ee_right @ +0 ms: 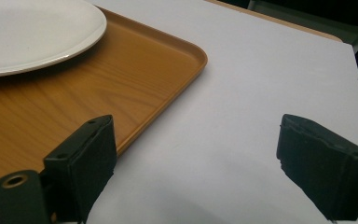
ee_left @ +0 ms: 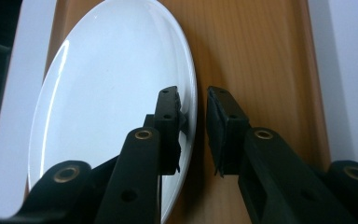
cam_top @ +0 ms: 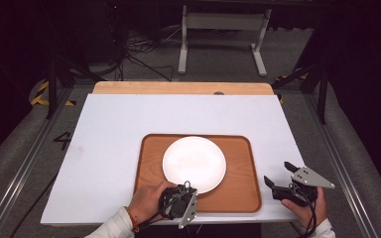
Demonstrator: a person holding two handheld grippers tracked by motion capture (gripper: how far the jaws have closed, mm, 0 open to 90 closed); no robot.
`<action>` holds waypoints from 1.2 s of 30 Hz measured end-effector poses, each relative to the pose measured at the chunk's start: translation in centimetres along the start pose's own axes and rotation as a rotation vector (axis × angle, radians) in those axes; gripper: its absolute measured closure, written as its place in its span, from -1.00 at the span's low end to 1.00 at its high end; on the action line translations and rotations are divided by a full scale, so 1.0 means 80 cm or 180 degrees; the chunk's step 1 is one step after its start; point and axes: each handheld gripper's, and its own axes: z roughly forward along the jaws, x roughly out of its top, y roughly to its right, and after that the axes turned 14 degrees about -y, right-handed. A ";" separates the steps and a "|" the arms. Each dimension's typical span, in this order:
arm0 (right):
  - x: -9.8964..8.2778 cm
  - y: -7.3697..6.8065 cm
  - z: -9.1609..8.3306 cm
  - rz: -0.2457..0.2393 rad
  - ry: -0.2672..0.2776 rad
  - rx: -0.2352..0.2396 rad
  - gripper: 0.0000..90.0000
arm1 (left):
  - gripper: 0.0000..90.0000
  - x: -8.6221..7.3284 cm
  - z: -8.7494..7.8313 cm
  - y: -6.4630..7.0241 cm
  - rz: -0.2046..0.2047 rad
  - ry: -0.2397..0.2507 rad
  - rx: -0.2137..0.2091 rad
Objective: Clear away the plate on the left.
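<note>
Round white ceramic plate (cam_top: 194,163) set on a brown wooden tray (cam_top: 237,194), its near rim straddled by the left gripper (ee_left: 192,119).

The rim is seen between the left jaws, which stand slightly apart; no pressing on it can be made out. The right gripper (ee_right: 193,154) is held wide open and empty over the white tabletop (cam_top: 109,129), just beside the tray.

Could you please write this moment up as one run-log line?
left gripper: jaws astride plate rim, gap at pads | right gripper: open, over table beside tray | plate: on tray
</note>
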 end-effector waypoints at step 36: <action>0.000 0.000 0.000 0.0003 -0.0002 -0.0009 -0.72 | 0.31 -0.030 -0.036 -0.036 -0.0629 0.0446 0.0061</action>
